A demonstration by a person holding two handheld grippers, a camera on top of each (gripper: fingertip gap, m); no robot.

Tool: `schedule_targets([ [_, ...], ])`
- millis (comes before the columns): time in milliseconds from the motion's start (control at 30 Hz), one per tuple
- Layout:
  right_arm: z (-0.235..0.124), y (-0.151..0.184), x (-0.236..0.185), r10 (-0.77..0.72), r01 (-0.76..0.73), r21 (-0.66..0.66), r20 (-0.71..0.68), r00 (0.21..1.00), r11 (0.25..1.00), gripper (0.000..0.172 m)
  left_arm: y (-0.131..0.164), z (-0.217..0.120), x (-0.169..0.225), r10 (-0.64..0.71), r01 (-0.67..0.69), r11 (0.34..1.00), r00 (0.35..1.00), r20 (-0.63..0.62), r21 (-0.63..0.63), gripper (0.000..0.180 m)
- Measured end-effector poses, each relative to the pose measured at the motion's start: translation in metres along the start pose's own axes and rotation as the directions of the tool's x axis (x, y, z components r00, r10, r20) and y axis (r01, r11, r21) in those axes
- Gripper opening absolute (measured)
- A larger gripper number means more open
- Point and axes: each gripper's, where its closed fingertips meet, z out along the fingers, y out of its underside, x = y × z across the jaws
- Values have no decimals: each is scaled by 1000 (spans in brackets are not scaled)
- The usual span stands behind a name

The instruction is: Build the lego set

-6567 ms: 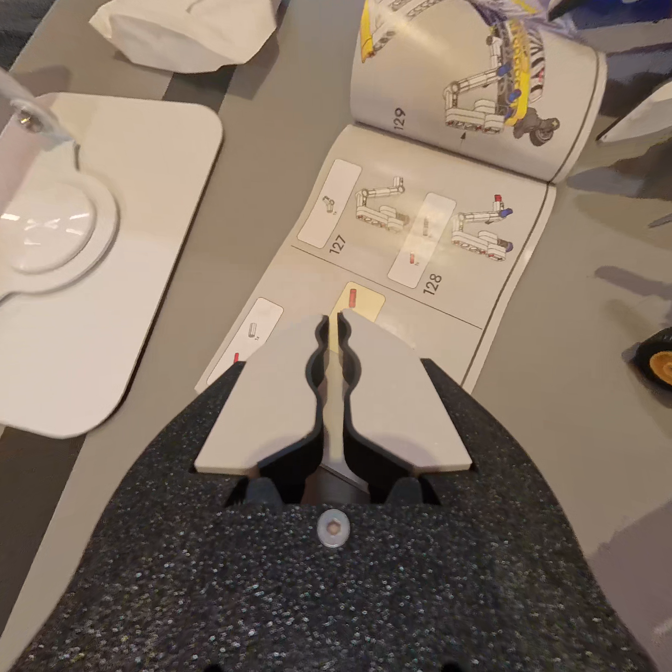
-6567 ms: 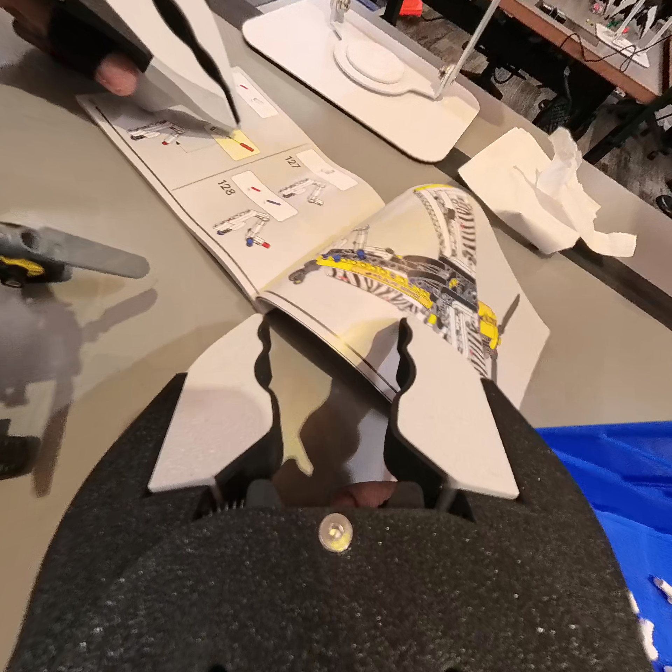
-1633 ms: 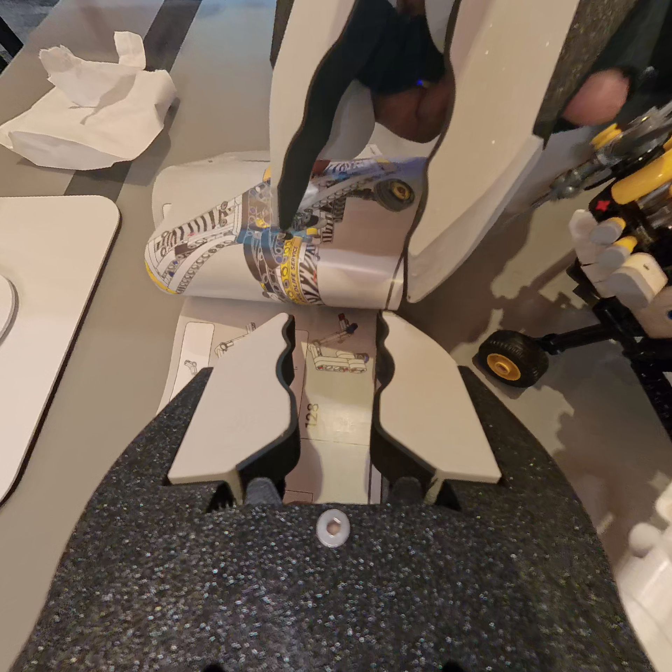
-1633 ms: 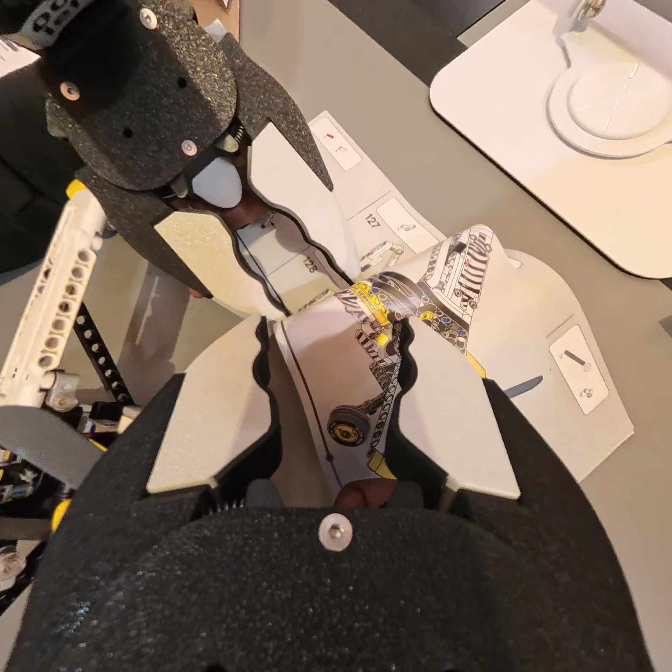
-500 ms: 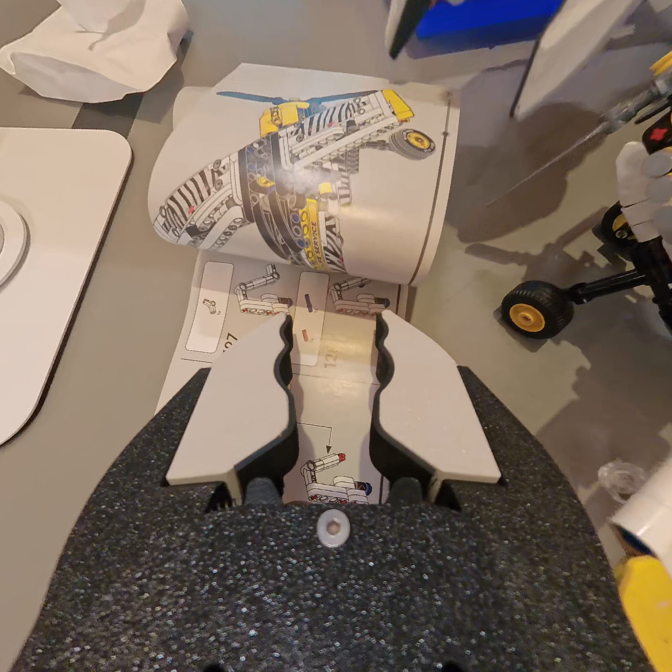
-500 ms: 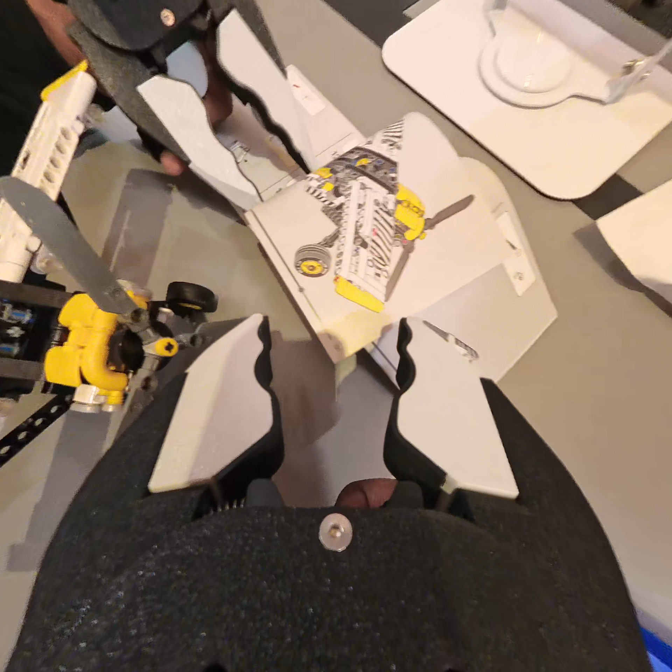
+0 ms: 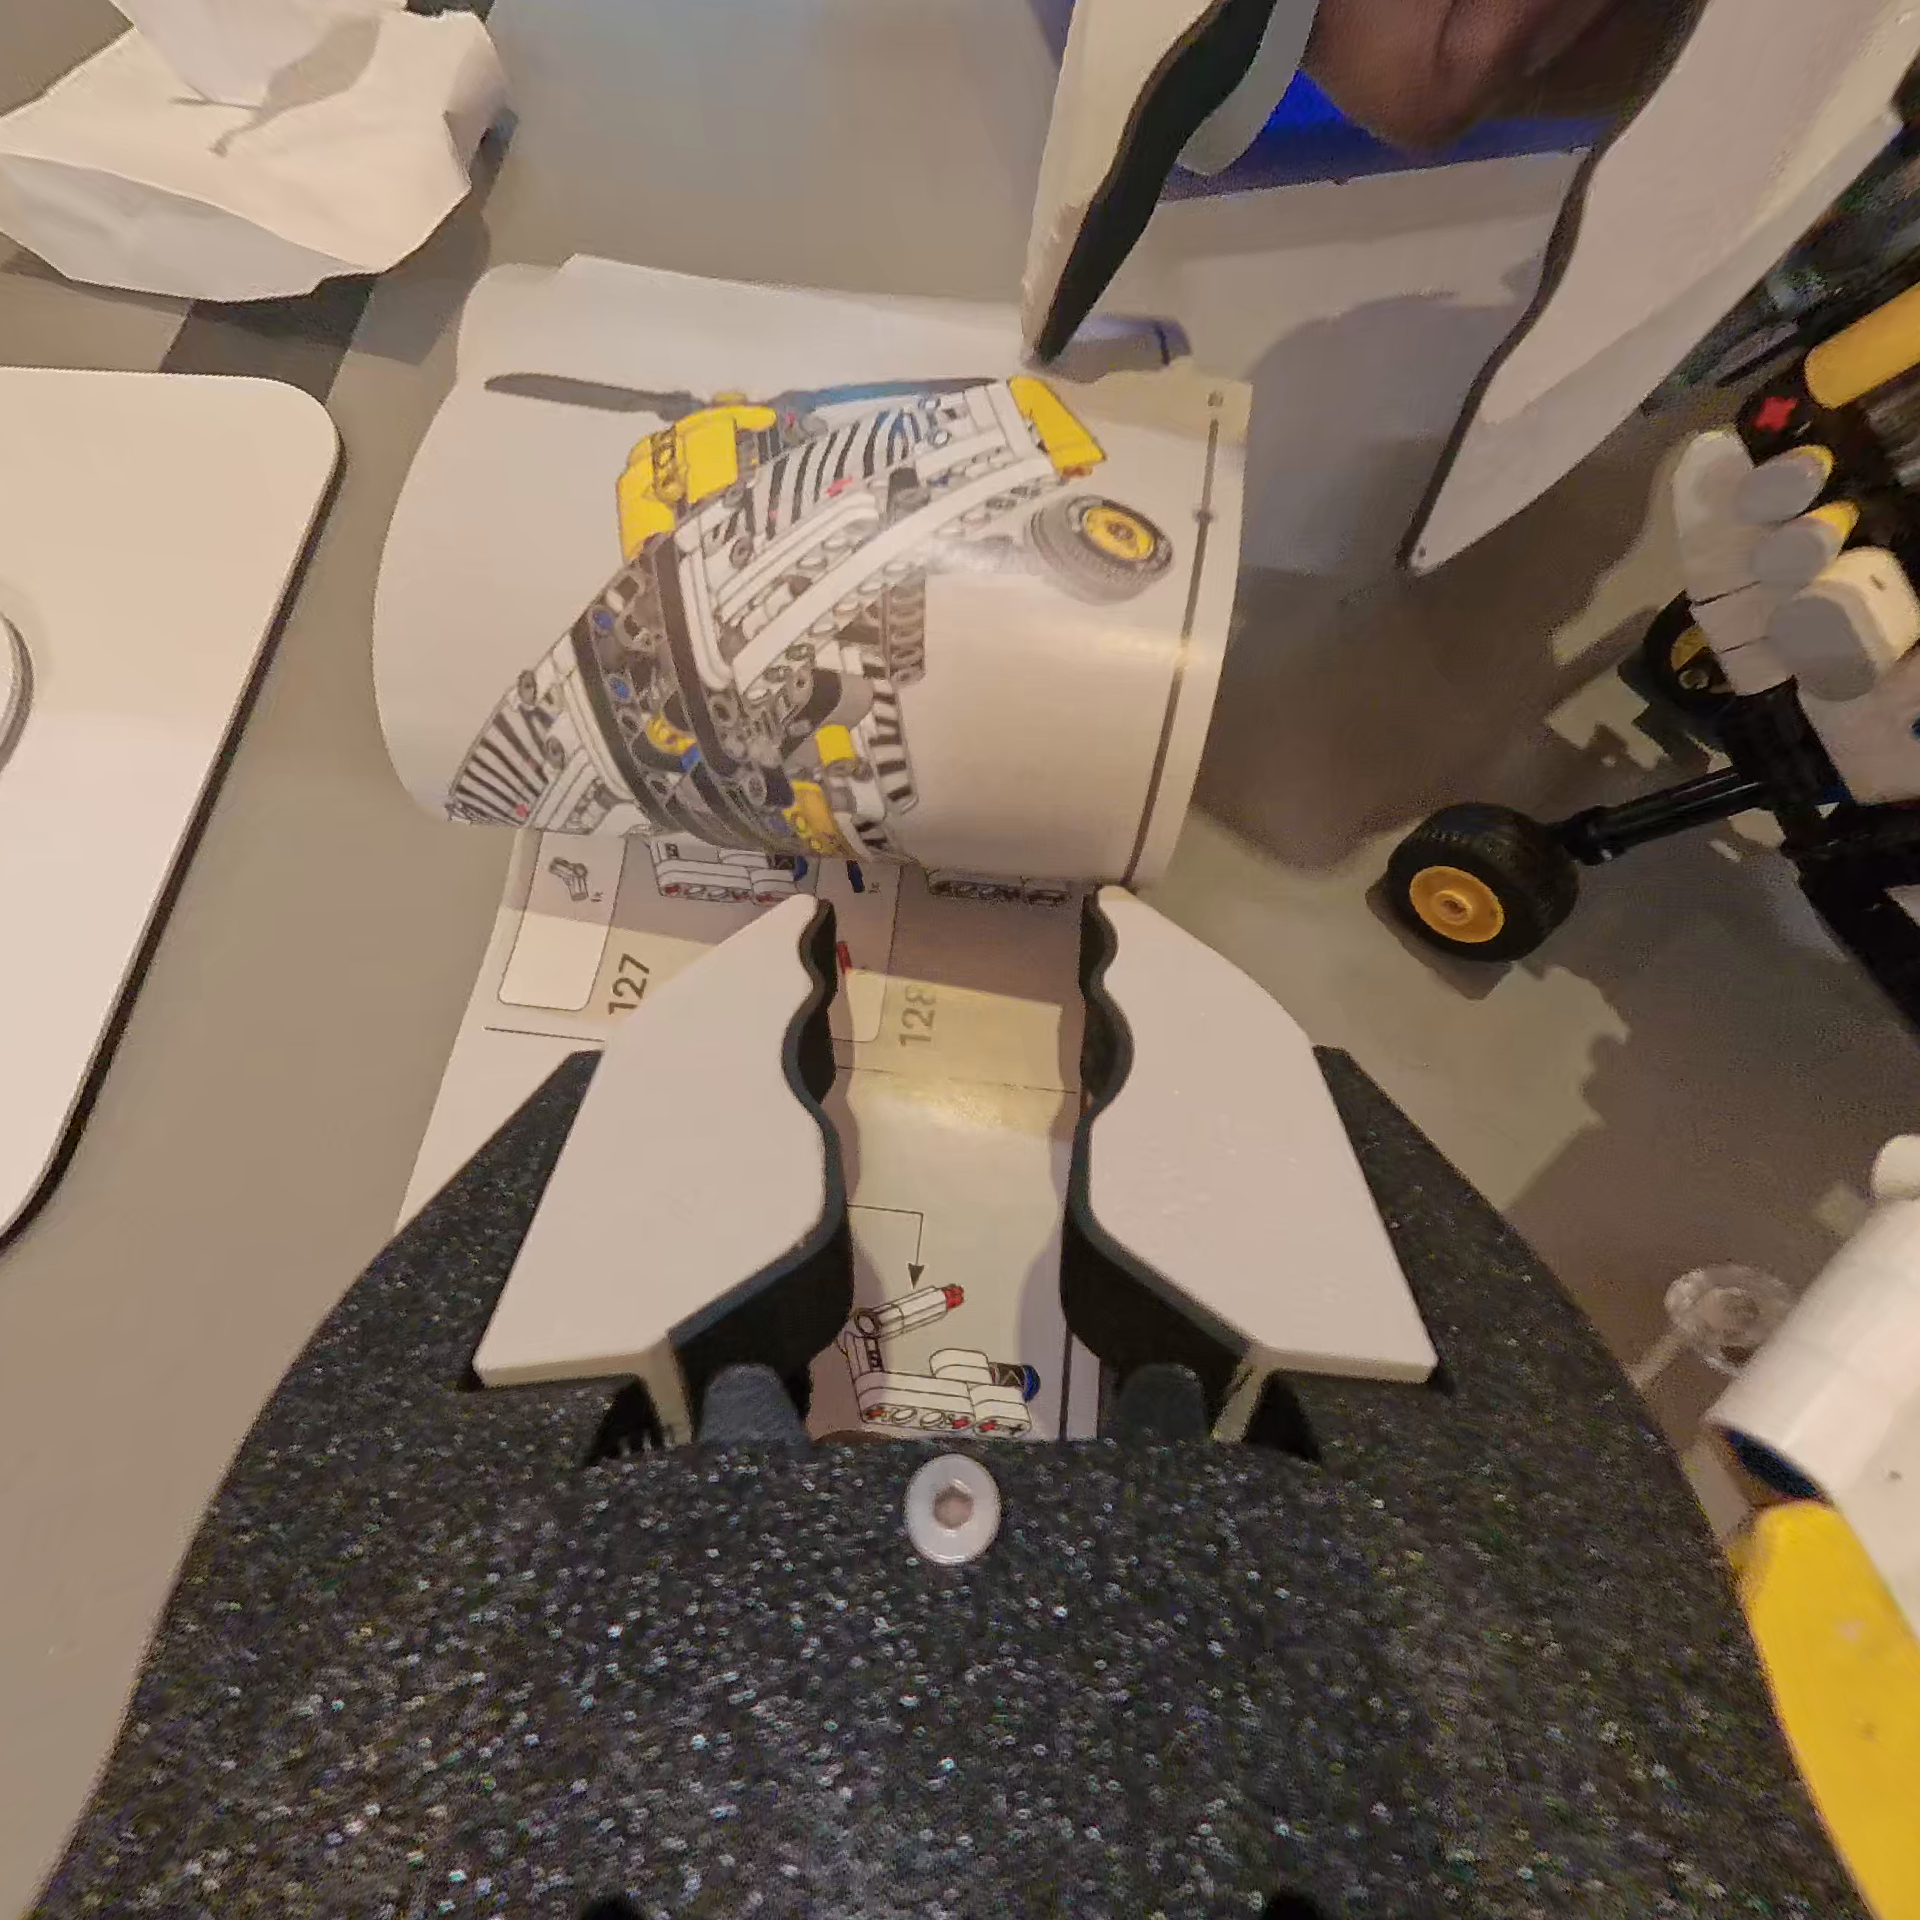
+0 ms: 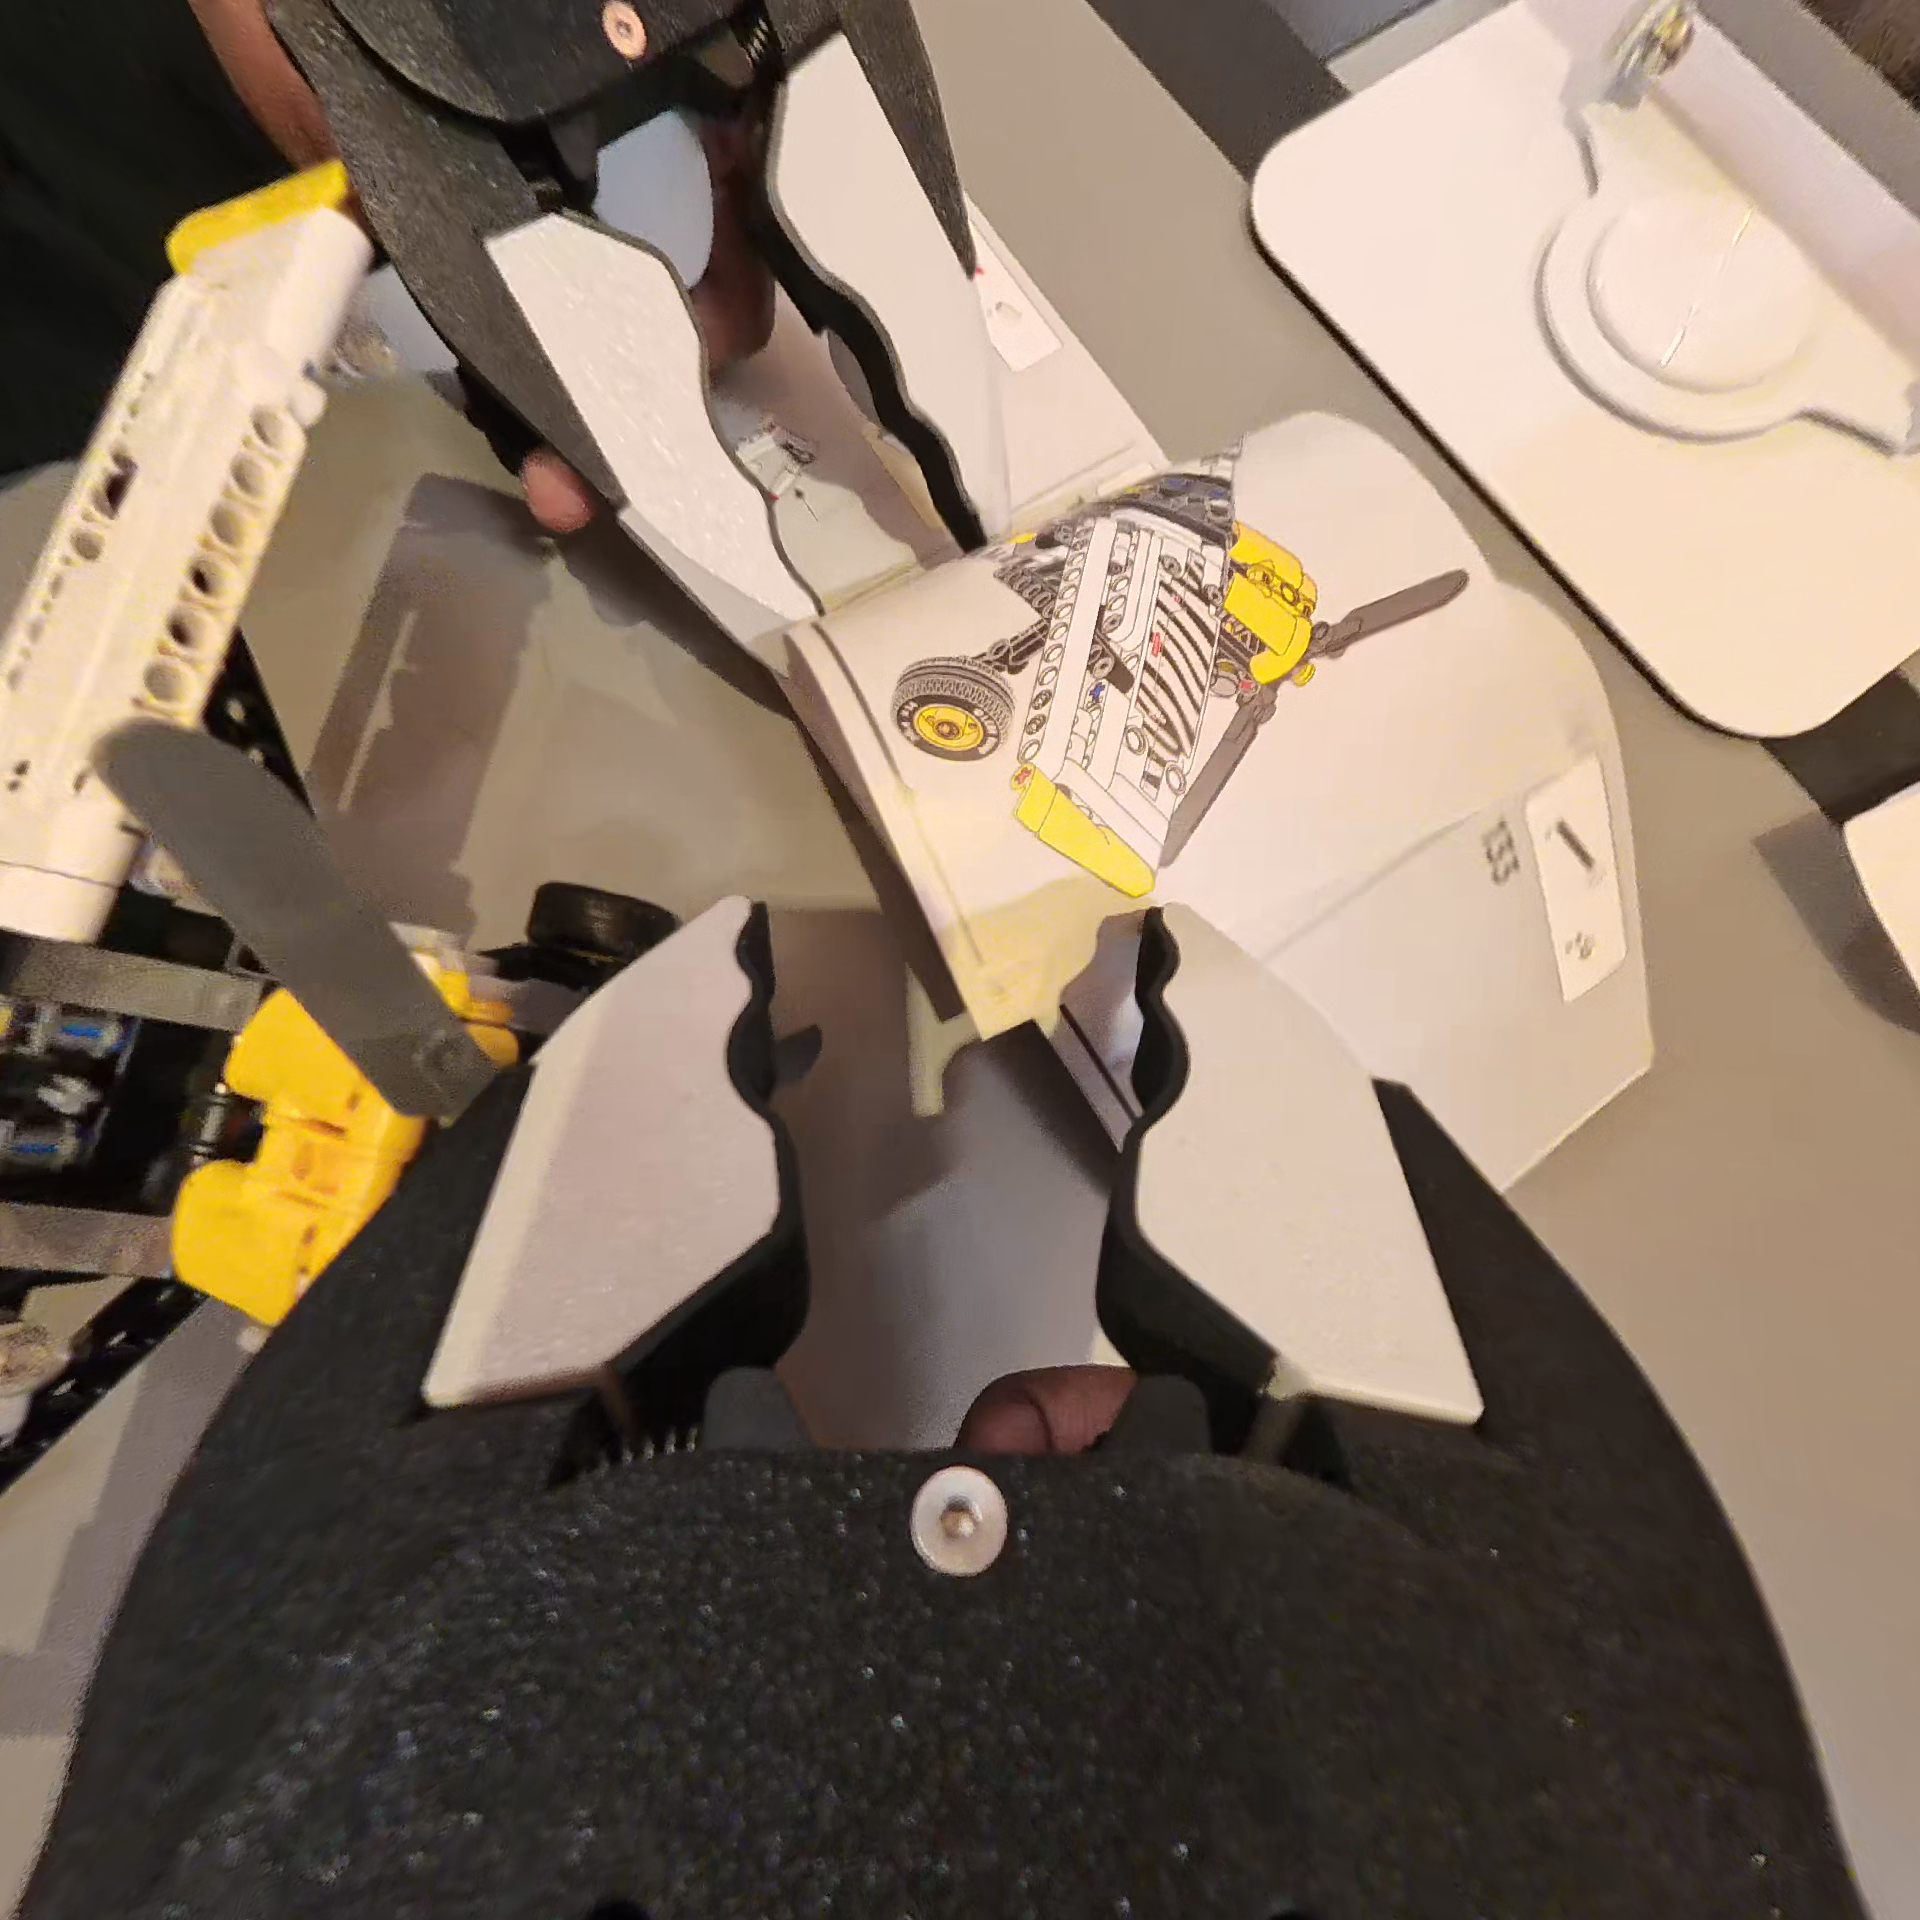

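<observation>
CHANGE: Half a second back the right gripper showed only at the top edge of the left wrist view; it now hangs lower, over the far end of the booklet, whose curled page stands taller.
LEFT GRIPPER: left gripper hovers low over the flat page of the booklet, its 2 fingers parted with only printed paper showing between them; the pads press on nothing.
BOOKLET: it lies open on the grey table; the curled page, printed with a yellow and zebra-striped plane, arches up just past the left fingertips.
RIGHT GRIPPER: right gripper has its fingers spread wide, with the curled page's loose corner rising between them; whether a pad touches the paper cannot be told.
TOY: a brick-built model in white, yellow and black stands right of the booklet, its black wheel with a yellow hub near the left gripper.
FARTHER OFF: a white flat stand lies left of the booklet, and crumpled white paper beyond it.
</observation>
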Motion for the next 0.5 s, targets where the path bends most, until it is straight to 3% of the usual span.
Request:
schedule_targets([
  [300, 11, -11, -3, -68, 69, -19, 33, 997, 997, 65, 10, -7, 4, -33, 33, 999, 999, -12, -2, 45],
  [500, 1, -10, 13, -153, 153, -17, -38, 987, 988, 65, 11, -10, 4, -29, 29, 1000, 1000, 11, 10, 45],
])
